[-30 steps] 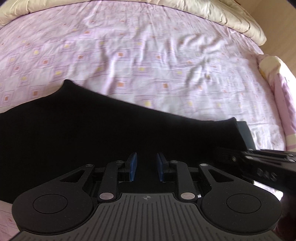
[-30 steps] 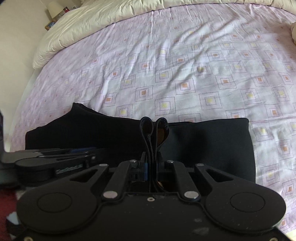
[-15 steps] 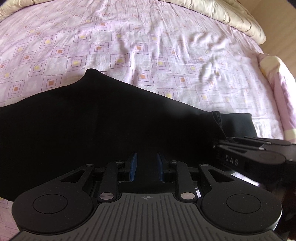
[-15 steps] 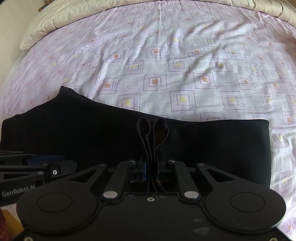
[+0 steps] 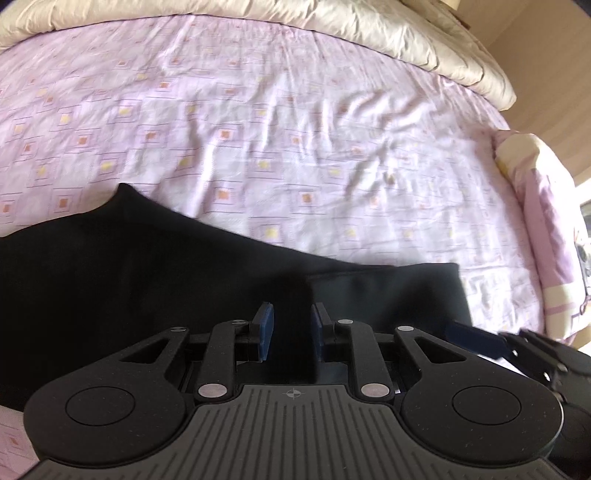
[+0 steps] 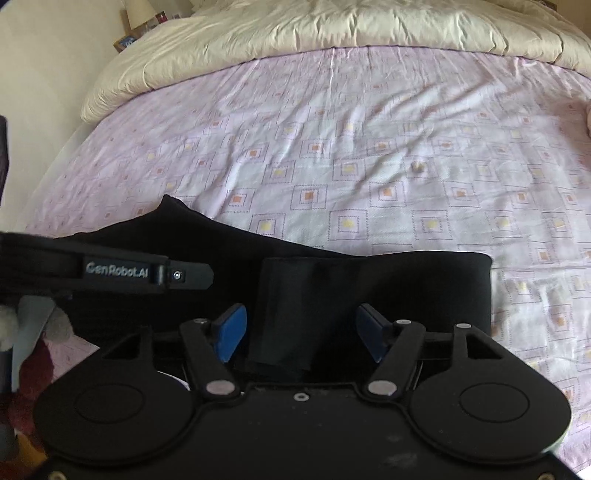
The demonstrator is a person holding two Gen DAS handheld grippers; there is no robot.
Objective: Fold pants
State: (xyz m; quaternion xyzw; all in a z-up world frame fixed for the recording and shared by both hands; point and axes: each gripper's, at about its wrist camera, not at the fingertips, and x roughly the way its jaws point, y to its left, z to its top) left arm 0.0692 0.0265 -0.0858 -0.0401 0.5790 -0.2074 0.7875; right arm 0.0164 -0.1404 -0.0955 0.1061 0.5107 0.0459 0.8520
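Note:
The black pants (image 5: 155, 280) lie folded lengthwise across the near part of the bed, waistband end to the right (image 6: 388, 291). My left gripper (image 5: 290, 328) hovers just over the middle of the pants, its blue pads a small gap apart with nothing between them. My right gripper (image 6: 301, 332) is open wide above the waistband end, holding nothing. The left gripper shows in the right wrist view (image 6: 147, 275) at the left; the right gripper shows in the left wrist view (image 5: 517, 347) at the lower right.
The bed has a pink sheet (image 6: 369, 166) with a square pattern. A cream duvet (image 6: 295, 33) is bunched along the far edge. A pink pillow (image 5: 543, 206) lies at the right. A nightstand with small items (image 6: 136, 26) stands at the far left.
My right gripper has opened and let go of the drawstring and waistband it held. Both grippers have lifted and drawn back a little. The left gripper's pads stay a small gap apart.

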